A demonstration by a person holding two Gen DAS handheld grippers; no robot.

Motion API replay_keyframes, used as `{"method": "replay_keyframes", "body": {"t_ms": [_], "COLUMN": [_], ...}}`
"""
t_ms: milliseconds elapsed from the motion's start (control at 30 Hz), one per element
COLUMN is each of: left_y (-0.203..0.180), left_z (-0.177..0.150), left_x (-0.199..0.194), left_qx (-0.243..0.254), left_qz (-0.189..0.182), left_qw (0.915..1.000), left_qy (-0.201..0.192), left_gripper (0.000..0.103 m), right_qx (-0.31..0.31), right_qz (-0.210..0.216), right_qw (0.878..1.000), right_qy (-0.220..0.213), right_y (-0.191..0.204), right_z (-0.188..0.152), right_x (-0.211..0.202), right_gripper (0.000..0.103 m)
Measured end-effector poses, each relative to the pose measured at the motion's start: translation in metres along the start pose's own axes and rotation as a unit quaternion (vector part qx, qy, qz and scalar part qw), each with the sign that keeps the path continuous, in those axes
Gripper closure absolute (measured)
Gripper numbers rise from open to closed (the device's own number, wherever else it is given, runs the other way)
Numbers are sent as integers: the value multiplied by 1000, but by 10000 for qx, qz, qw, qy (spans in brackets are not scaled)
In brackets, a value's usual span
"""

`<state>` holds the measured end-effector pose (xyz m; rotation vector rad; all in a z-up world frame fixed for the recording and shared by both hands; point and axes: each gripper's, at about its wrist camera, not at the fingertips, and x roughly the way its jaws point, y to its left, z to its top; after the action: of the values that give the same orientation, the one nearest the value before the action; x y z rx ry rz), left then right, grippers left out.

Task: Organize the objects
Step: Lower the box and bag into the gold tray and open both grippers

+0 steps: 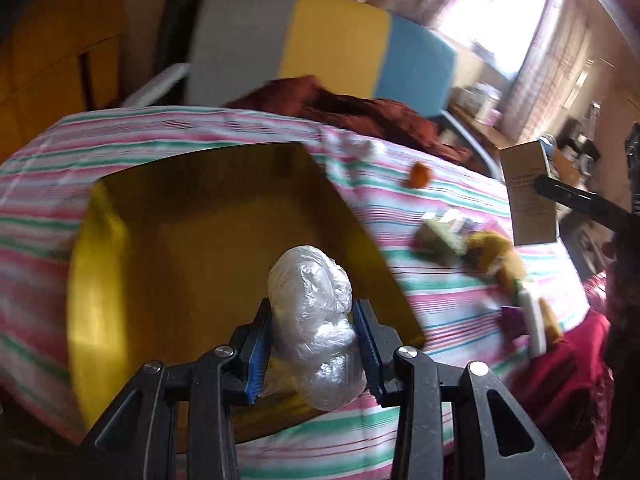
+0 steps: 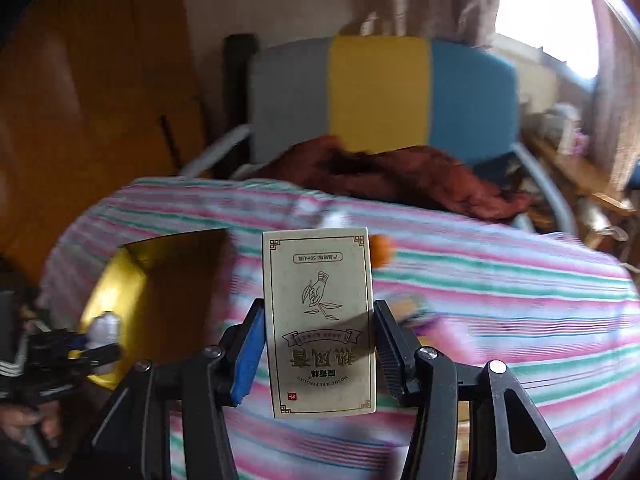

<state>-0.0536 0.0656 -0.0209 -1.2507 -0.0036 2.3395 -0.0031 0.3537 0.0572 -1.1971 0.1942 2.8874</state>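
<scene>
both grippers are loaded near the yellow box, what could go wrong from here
1. The crumpled plastic bag in the left gripper is soft and bulges past the fingers, so it may slip before it clears the yellow box rim.
2. The right gripper pinches the beige carton by its lower half only, so it could tilt.
3. Both loads seem headed for one box, so the grippers might collide.

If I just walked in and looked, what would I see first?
Probably the big shiny gold box lying open on the stripy cloth, with the left claw squeezing a crinkly plastic bundle just above its near edge. Next, the right claw holds up a tan printed carton, upside down. Behind stands a grey, yellow and blue chair back.
</scene>
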Motion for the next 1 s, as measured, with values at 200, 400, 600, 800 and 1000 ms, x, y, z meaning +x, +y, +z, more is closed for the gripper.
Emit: {"method": "replay_keyframes", "body": {"t_ms": [200, 400, 600, 800, 1000], "left_y": [63, 99, 116, 110, 91], "left_z": [-19, -39, -47, -40, -37], "left_x": [-13, -20, -40, -52, -63], "left_qx": [-377, -678, -1047, -1113, -1032], "left_qz": [620, 867, 993, 1321, 1768], "left_qw": [9974, 9939, 9891, 9832, 9751], "left_qy": [29, 67, -284, -583, -848], "left_gripper": [61, 51, 49, 49, 49], "right_qx": [-226, -38, -415, -883, -1242], "right_qz": [1066, 1697, 1683, 1092, 461], "right_qw": [9921, 9764, 9755, 9865, 9910], "right_qy": [621, 1332, 1353, 846, 201], "right_y": [104, 177, 211, 215, 215], "right_z": [-1, -11, -32, -49, -62], "right_x": [65, 128, 125, 90, 64], "right_gripper": [51, 47, 25, 0, 0]}}
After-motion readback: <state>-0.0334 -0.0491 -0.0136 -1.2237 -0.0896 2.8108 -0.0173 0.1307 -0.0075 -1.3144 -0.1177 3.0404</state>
